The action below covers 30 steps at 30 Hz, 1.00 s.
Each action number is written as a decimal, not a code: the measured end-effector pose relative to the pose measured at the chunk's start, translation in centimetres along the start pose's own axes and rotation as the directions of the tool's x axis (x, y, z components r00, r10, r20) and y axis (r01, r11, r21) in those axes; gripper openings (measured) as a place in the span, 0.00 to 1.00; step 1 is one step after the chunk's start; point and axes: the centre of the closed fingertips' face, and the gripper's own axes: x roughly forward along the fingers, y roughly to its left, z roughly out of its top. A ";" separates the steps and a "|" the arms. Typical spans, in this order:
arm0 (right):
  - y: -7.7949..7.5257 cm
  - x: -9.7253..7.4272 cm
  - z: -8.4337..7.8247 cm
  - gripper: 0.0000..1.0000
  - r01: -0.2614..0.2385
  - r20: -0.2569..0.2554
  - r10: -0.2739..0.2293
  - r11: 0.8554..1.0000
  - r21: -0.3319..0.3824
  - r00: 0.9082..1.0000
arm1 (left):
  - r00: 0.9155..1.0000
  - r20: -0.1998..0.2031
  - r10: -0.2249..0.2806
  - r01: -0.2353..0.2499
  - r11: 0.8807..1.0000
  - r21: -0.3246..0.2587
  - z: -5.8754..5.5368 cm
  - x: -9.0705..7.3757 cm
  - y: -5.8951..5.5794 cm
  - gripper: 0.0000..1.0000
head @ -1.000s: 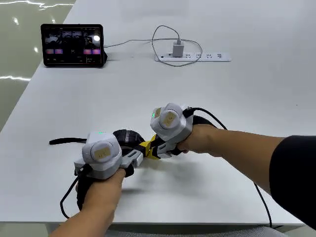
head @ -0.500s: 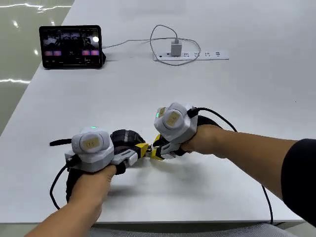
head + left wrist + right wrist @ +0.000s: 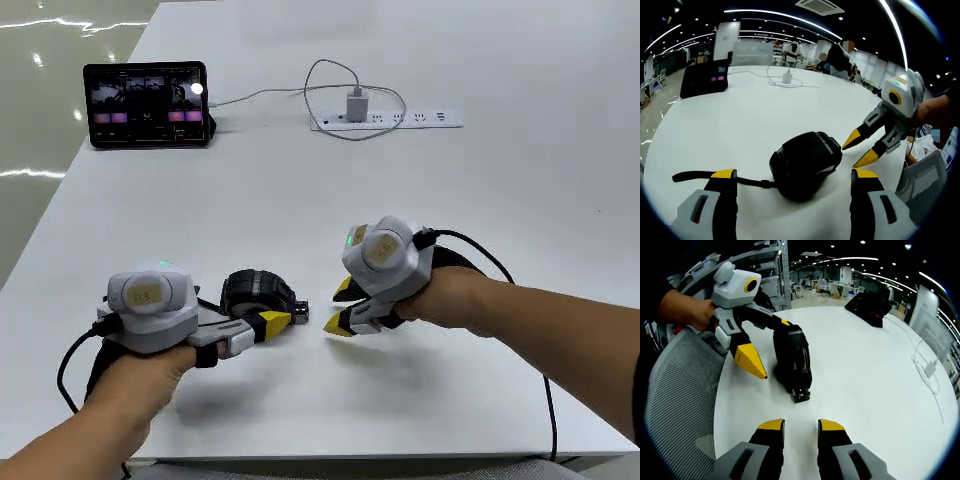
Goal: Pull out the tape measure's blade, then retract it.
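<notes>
A broad white table (image 3: 480, 200) runs away from the person, with a glossy pale-green floor (image 3: 40, 120) past its left edge. The gripper views show a large open office with rows of ceiling lights, and the grey mesh chair back (image 3: 680, 390) at the table's near edge.

At the far left of the table a black-framed tablet (image 3: 148, 104) stands upright, its screen lit with small thumbnails too small to read. A thin white cable (image 3: 270, 92) leads from it to a white charger plug (image 3: 358, 104) seated in a white power strip (image 3: 400, 119). Nothing printed on these can be read.

Near the front edge, the left gripper (image 3: 795, 174) has its yellow-tipped jaws spread wide, one on each side of the tape measure without clearly pressing it. The round black tape measure (image 3: 255, 292) rests on the table between those jaws. Its black wrist strap (image 3: 695, 176) trails off to the left, and its small metal hook tab (image 3: 801, 396) sits at the case mouth, pointing toward the right gripper.

Just right of the tab and clear of it, the right gripper (image 3: 336, 311) hovers with its jaws slightly parted and nothing between them.
</notes>
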 end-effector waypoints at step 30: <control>-1.3 -8.5 -8.6 0.48 0.119 0.049 -0.128 0.980 0.157 0.991 | 0.994 -0.079 -0.080 0.089 0.988 0.124 -2.6 -4.7 3.1 0.99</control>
